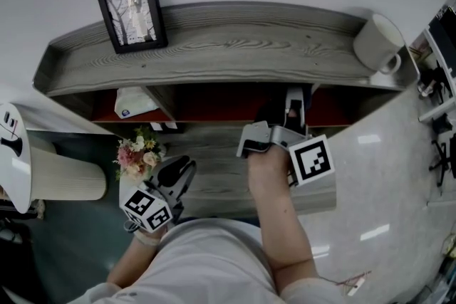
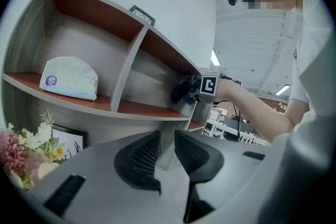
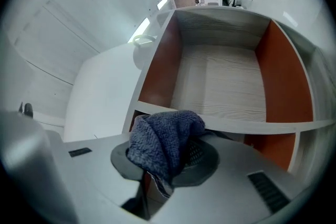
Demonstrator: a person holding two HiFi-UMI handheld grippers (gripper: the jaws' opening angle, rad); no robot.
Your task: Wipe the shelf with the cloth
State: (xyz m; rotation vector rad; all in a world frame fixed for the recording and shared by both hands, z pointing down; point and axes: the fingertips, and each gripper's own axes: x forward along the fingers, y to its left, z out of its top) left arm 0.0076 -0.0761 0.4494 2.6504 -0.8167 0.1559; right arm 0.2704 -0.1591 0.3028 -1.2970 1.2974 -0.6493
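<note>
Cloth [image 3: 165, 139] is pinched between jaws of right hand-held gripper [image 3: 170, 161].

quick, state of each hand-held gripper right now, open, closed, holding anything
left hand-held gripper: jaws slightly apart, nothing between them
right hand-held gripper: closed on the blue cloth

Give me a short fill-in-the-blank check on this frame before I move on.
1. The right gripper is shut on a dark blue ____.
2. On top of the shelf, the picture frame stands at one end and a white ____ at the other.
3. The left gripper holds ____.
Missing words: cloth; mug; nothing.
</note>
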